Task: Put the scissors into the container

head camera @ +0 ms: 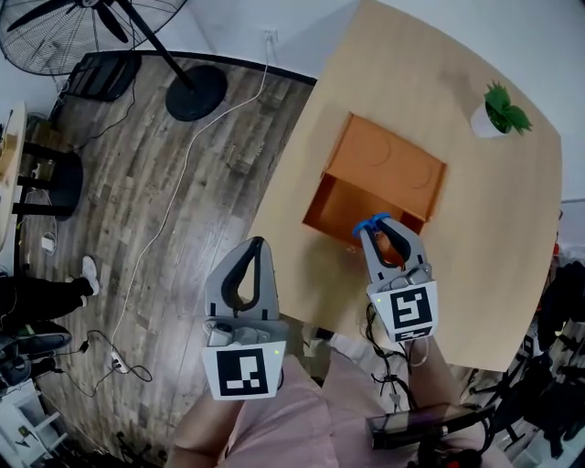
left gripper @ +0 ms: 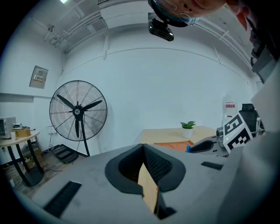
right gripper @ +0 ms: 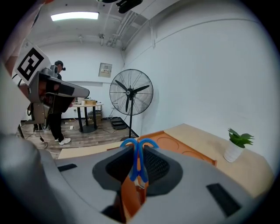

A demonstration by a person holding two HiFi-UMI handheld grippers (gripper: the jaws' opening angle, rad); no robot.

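My right gripper is shut on blue-handled scissors, which hang over the near edge of the open orange container. In the right gripper view the scissors stand between the jaws with both handle loops up, and the orange container lies just beyond. My left gripper hovers off the table's left edge above the floor, shut with nothing in it. In the left gripper view its jaws meet, and the right gripper shows at the right.
A small potted plant stands at the far right of the wooden table. A floor fan and cables lie on the wooden floor to the left. A person stands by a round table in the background.
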